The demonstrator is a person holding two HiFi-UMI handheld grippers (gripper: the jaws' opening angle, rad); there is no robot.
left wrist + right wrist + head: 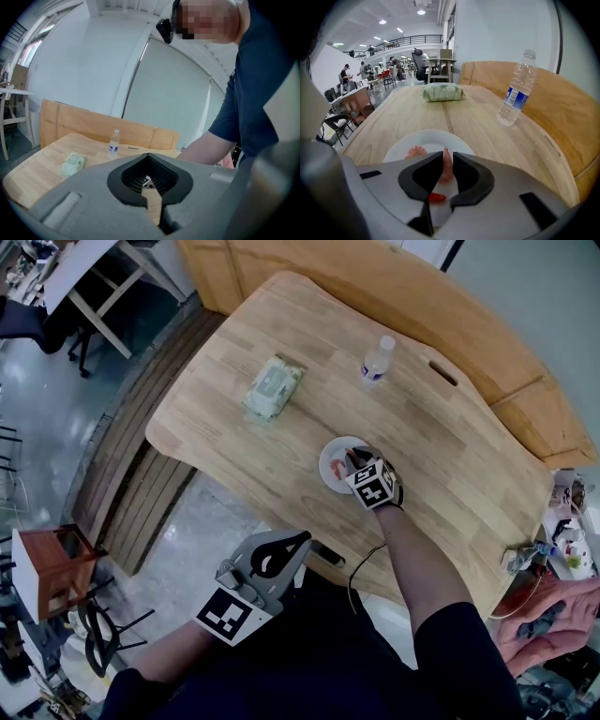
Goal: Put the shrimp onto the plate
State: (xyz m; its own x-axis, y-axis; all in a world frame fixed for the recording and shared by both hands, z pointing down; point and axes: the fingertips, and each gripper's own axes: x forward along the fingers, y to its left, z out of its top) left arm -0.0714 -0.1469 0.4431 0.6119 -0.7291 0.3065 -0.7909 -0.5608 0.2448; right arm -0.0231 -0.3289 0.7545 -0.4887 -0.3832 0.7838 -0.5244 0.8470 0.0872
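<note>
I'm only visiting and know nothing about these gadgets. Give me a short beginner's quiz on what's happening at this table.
1. True or false: the right gripper is shut on the shrimp over the white plate.
2. Where is the left gripper? A) over the plate B) back from the table, on the person's side of its near edge C) touching the right gripper
3. What does the left gripper hold?

Key: 1 true. 2 B. 3 nothing; its jaws are together and empty.
</note>
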